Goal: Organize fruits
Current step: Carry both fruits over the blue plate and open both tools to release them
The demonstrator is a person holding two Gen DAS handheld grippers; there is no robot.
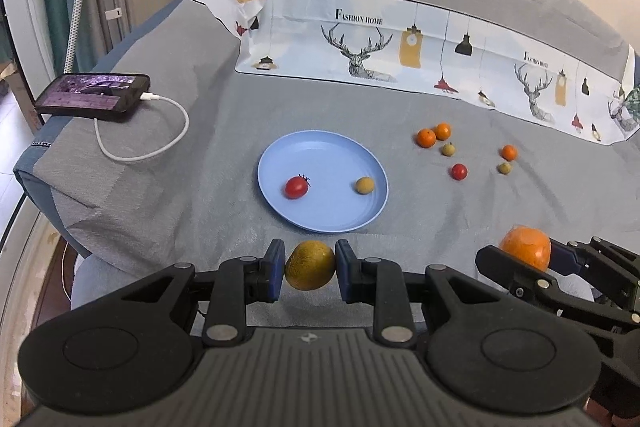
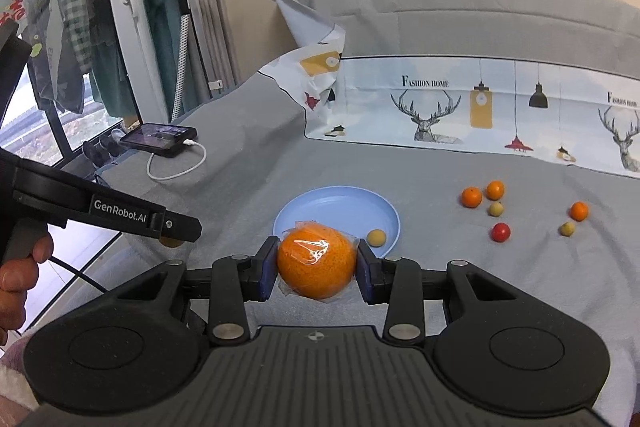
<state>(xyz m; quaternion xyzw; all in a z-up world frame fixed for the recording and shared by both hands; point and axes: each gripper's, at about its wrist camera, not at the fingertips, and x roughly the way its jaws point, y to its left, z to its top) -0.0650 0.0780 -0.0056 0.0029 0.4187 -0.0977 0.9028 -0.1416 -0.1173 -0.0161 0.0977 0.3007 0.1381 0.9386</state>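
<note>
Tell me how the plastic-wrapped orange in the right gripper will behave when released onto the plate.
The wrapped orange looks round, so it will probably roll across the shallow blue plate. Its loose film may slip against the right gripper pads. It seems firm, not fragile.

A brownish-green kiwi-like fruit (image 1: pixel 310 265) was clamped between blue pads, held above the grey cloth just short of the blue plate (image 1: pixel 280 155). A plastic-wrapped orange (image 2: pixel 316 263) was pinched the same way, in front of the plate's near rim. On the plate lay a red cherry tomato (image 1: pixel 296 187) with stem, left side, and a small tan round fruit (image 1: pixel 365 185), right side, apart. Right of the plate, loose on the cloth: two small oranges (image 1: pixel 434 135) touching, a third small orange (image 1: pixel 509 152), a second cherry tomato (image 1: pixel 459 171), two small greenish fruits (image 1: pixel 448 149).
</note>
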